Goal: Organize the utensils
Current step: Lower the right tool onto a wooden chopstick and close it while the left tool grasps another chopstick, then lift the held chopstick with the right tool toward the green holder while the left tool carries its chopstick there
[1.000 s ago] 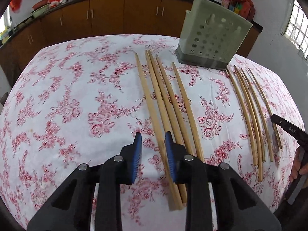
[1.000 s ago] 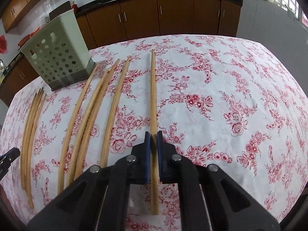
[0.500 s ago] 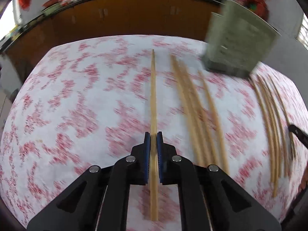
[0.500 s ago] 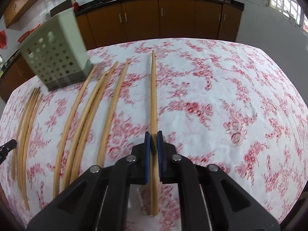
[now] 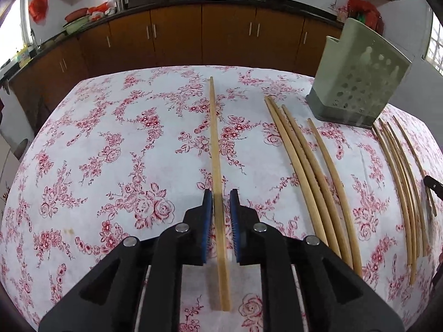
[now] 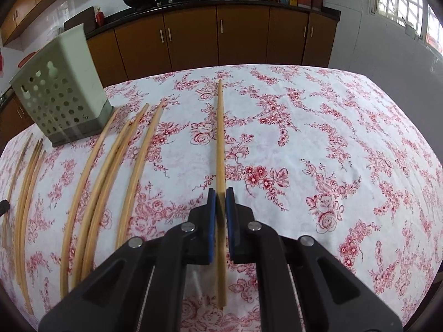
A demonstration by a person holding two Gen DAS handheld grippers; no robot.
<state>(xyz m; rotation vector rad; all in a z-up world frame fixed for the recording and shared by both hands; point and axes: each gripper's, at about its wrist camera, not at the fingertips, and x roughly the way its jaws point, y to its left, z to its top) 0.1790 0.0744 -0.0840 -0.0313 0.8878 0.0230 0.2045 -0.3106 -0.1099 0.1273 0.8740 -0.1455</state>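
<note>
My left gripper [image 5: 221,202] is shut on one long bamboo chopstick [image 5: 214,144] that points away over the flowered tablecloth; a small gap shows at the right pad. My right gripper [image 6: 220,200] is shut on another chopstick [image 6: 220,138], held the same way. A pale green perforated utensil holder [image 5: 360,80] stands at the far right in the left wrist view and it shows at the far left in the right wrist view [image 6: 61,91]. Loose chopsticks [image 5: 310,171] lie in a group beside it, and a thinner group [image 5: 401,171] lies further right.
The table [image 5: 97,152] carries a white cloth with red roses. Brown kitchen cabinets [image 5: 221,33] run behind it with woks on the counter. The loose chopsticks also show at the left in the right wrist view [image 6: 102,182]. A window [image 6: 401,2] is at the right.
My left gripper went from open over the loose chopsticks to shut on one chopstick and swung left with it. My right gripper has kept its chopstick and lifted slightly.
</note>
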